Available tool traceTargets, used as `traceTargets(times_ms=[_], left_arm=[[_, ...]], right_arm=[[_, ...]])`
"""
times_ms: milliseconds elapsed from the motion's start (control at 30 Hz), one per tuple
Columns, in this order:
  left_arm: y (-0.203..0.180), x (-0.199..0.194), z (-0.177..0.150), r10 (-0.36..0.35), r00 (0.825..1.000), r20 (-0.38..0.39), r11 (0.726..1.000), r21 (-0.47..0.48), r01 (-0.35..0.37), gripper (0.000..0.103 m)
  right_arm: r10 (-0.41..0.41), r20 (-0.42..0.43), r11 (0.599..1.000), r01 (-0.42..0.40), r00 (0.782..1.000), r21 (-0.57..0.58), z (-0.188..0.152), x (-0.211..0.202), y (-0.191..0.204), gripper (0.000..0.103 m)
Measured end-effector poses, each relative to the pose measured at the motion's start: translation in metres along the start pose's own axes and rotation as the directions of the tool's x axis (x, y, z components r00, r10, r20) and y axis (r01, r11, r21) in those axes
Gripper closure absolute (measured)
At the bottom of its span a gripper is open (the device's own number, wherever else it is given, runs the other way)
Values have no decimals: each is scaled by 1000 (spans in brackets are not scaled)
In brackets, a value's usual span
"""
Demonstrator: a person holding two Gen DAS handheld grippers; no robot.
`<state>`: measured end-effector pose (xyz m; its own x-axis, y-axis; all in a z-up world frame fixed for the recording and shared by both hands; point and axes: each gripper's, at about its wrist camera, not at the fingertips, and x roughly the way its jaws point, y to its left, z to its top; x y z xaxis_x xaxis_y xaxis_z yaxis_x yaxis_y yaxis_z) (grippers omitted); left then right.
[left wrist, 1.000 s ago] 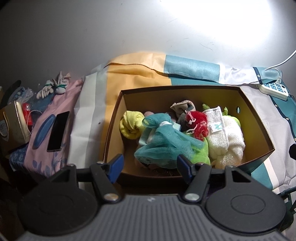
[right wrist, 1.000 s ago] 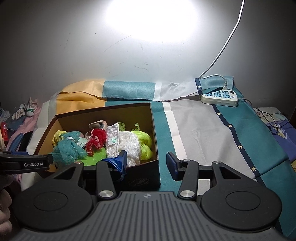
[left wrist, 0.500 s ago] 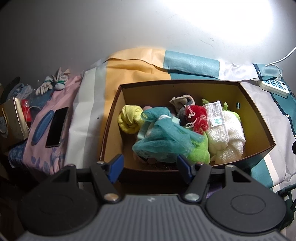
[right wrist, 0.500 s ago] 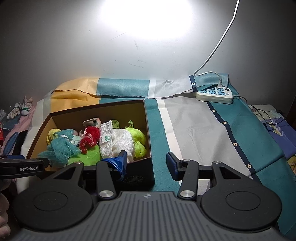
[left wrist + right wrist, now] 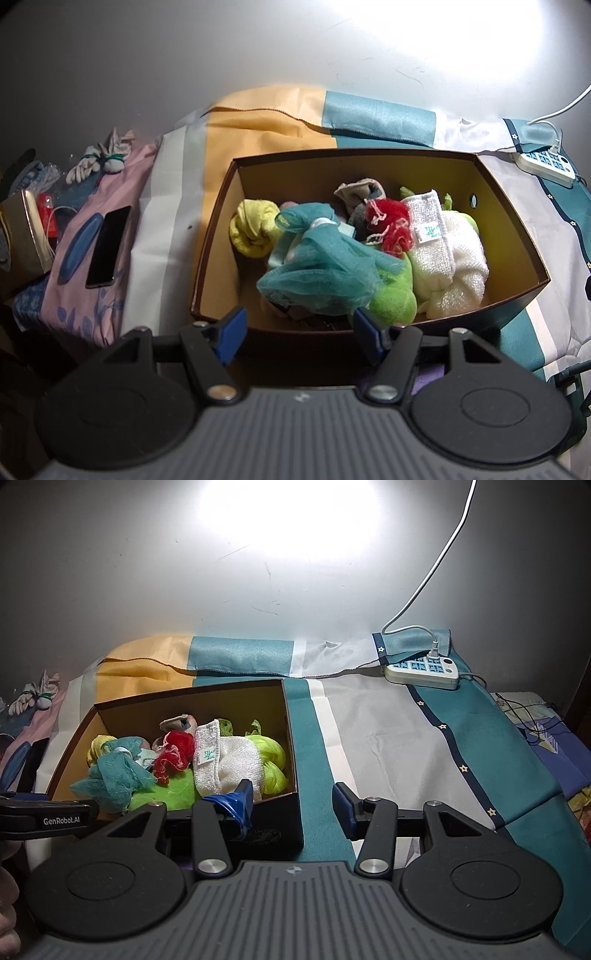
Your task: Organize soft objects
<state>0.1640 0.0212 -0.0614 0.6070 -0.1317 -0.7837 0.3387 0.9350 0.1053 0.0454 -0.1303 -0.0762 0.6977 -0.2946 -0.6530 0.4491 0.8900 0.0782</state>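
Both tongs released at the brown box's near edge

The left gripper (image 5: 297, 330) and right gripper (image 5: 293, 805) gape empty; ahead of them the box (image 5: 221, 236) holds the teal mesh puff (image 5: 321, 269), red puff (image 5: 389, 225) and white towel (image 5: 439, 254).

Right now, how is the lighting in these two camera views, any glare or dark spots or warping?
Left wrist view: lamp glare washes out the wall at upper right, the left edge falls into shadow, and fisheye bends the box rim. Right wrist view: a blown-out hotspot on the wall at top centre, corners dark, the striped cloth evenly lit.
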Motion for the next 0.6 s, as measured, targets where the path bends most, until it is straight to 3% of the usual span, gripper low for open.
traceTargets(times_ms=[600], left_arm=[[-1,1,-1,-9,1000,-1,1000,4,9,38]], right_arm=[[1,-6,1000,-1,1000,3,1,1,0,71]])
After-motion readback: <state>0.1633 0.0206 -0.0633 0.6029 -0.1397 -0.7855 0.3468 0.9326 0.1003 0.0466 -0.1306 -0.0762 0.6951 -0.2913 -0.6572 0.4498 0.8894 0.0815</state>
